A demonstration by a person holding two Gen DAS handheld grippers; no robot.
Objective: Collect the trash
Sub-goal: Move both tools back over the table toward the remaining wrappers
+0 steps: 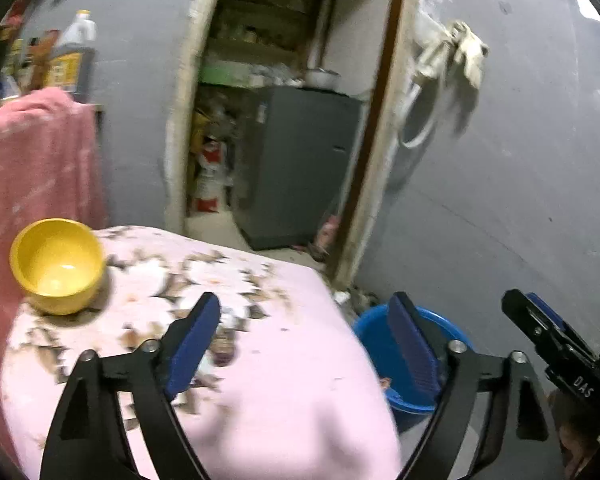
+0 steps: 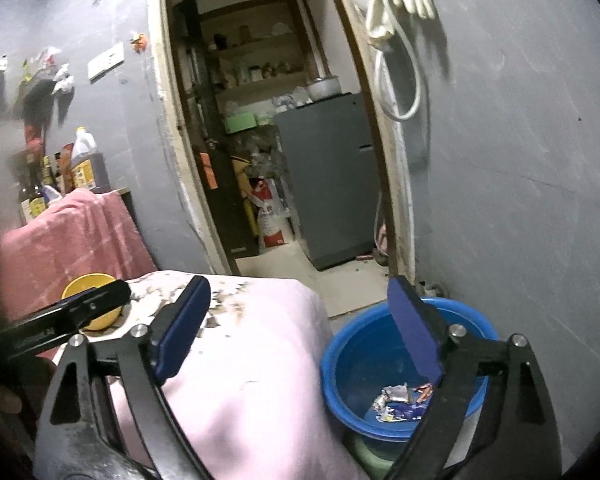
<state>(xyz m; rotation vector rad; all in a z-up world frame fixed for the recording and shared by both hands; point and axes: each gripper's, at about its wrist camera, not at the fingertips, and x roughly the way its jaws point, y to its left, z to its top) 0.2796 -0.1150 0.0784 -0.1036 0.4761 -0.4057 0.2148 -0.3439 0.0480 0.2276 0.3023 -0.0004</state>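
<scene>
Trash: wrappers (image 2: 400, 402) lying in blue tub (image 2: 340, 356) beside bench (image 2: 252, 360) | left gripper (image 1: 308, 344), right gripper (image 2: 300, 328): fingers standing apart, holding nothing | risk: stray swing knocking yellow bowl (image 1: 56, 266) off bench corner

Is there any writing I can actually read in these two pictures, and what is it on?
"DAS": white letters on the right claw, seen from the left wrist view.
Left claw arm: white lettering, too blurred to read.
Yellow label on the jug: blurred.
Red and white sack in the doorway: print unreadable.
Wrappers in the blue basin: too small.
</scene>
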